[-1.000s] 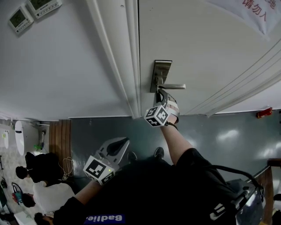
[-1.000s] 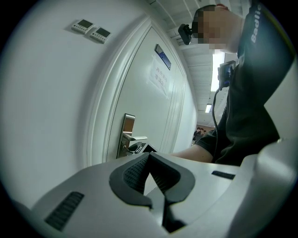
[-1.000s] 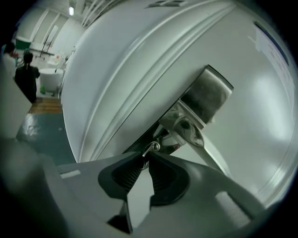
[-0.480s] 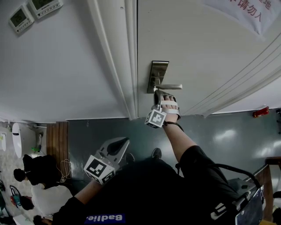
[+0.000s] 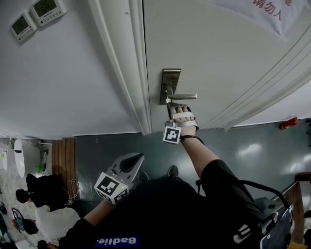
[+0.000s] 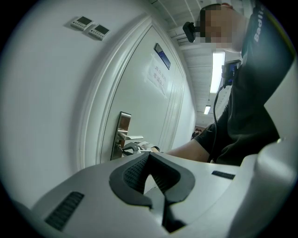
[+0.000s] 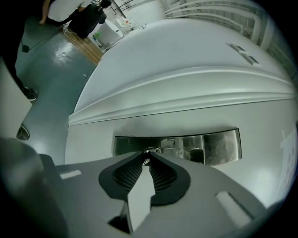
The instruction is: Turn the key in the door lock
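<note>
Right gripper closing on key in lock
Key likely stiff, thin, slippery; pinch its flat head; left gripper near, jaws together, empty

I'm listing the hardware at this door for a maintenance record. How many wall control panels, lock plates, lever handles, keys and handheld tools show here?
Wall control panels: 2
Lock plate: 1
Lever handle: 1
Key: 1
Tools: 2, the left tool shut and empty, the right tool with jaws closing on the key
Total: 7
</note>
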Demonstrator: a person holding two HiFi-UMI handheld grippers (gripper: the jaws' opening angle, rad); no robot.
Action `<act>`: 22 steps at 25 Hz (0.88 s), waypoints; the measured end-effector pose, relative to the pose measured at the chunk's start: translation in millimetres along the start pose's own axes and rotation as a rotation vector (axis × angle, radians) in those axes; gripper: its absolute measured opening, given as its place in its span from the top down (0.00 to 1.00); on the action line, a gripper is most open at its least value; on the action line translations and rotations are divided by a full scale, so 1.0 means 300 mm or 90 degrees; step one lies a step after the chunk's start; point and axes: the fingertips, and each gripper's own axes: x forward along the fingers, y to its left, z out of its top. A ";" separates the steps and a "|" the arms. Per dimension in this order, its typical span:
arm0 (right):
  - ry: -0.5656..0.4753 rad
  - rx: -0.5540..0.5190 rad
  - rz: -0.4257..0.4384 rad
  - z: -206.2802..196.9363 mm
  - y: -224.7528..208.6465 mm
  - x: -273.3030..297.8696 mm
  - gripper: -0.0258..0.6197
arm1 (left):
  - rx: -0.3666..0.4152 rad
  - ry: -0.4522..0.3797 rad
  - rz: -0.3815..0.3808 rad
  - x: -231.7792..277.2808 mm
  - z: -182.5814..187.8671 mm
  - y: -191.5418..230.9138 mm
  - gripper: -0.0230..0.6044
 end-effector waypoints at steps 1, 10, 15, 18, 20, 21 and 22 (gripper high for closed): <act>-0.002 -0.006 0.008 0.000 0.004 0.001 0.90 | 0.000 -0.001 -0.001 0.007 0.003 -0.007 0.97; -0.051 0.377 0.158 -0.068 0.022 -0.191 0.83 | 0.009 -0.018 -0.016 0.066 0.046 -0.063 0.97; -0.136 0.656 0.271 -0.049 0.026 -0.411 0.84 | 0.006 -0.037 -0.038 0.101 0.062 -0.098 0.97; -0.234 0.795 0.317 -0.012 -0.042 -0.554 0.86 | 0.008 -0.039 -0.057 0.122 0.065 -0.128 0.97; -0.293 0.863 0.332 0.000 -0.100 -0.641 0.91 | 0.012 -0.037 -0.069 0.137 0.067 -0.151 0.97; -0.316 0.889 0.333 0.003 -0.128 -0.677 0.93 | 0.014 -0.036 -0.074 0.143 0.068 -0.162 0.97; -0.336 0.912 0.331 0.005 -0.154 -0.708 0.94 | 0.018 -0.036 -0.080 0.149 0.070 -0.172 0.97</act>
